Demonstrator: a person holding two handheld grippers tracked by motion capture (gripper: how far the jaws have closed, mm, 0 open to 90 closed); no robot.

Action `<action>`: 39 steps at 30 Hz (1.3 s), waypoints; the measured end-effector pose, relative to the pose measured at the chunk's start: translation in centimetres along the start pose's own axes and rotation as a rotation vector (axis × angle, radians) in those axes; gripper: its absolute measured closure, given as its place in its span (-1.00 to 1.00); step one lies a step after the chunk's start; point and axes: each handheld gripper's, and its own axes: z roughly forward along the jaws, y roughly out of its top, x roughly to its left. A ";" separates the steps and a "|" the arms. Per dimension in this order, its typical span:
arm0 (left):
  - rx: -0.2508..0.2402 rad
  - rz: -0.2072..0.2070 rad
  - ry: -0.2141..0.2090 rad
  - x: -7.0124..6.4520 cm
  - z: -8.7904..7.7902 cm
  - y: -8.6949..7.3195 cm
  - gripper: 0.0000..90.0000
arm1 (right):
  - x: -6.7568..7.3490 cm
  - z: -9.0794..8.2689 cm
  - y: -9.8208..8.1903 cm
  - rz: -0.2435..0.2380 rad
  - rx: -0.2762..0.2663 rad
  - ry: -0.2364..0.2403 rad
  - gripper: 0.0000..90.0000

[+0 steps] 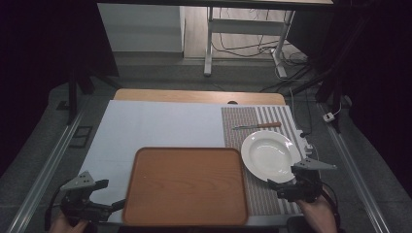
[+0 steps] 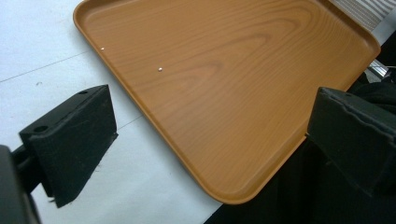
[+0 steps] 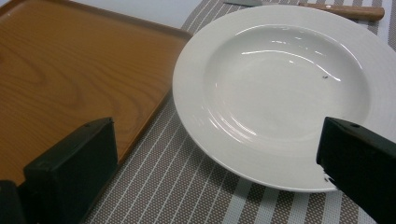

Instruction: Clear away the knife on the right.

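Wooden tray [image 1: 186,187] sits at near-centre of table, empty, long side along the near edge; its near edge is right at the table front. It lies mostly on a pale sheet [image 1: 155,128] covering the table's left & middle. Tray's right edge just overlaps or touches a striped placemat [image 1: 260,191] on the right; can't tell which. Two tiny pale specks on the tray floor in left gripper view.

White plate [image 1: 268,155] rests on the placemat, just right of tray's far-right corner, close to it but w/ a thin gap in right gripper view. Plate is deep w/ a wide rim, empty, a small dark fleck inside. Behind the plate, a knife w/ wooden handle [image 1: 257,126] lies flat on the mat, handle to the right, apart from plate.

Left gripper [image 1: 112,194] hovers off the tray's near-left corner, over the pale sheet, jaws spread wide, nothing between them; in its own view the tray's near corner is framed between the jaws. Right gripper [image 1: 274,187] is over the placemat at plate's near edge, jaws also wide apart & empty, one jaw on tray side, other low over the plate rim; contact can't be told. A hand [image 1: 316,213] grips it from below.

Bare wood table edge [image 1: 199,95] shows at far side; desk legs & cables on floor beyond.
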 end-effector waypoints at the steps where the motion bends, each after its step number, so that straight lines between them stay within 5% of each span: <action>1: 0.000 0.000 0.000 0.0 0.0 0.0 -0.97 | 0.0 0.1 0.1 -0.002 -0.002 0.002 -1.00; 11: 0.002 -0.002 0.000 0.0 0.0 0.0 -0.97 | -0.3 1.1 1.2 -0.025 0.009 0.015 -1.00; 24: 0.003 -0.004 0.001 0.0 0.0 0.0 -0.97 | -0.9 2.8 2.5 0.003 0.017 0.052 -1.00; 39: 0.005 -0.008 0.001 0.1 0.1 0.1 -0.97 | -2.7 4.8 4.4 0.021 0.030 0.006 -1.00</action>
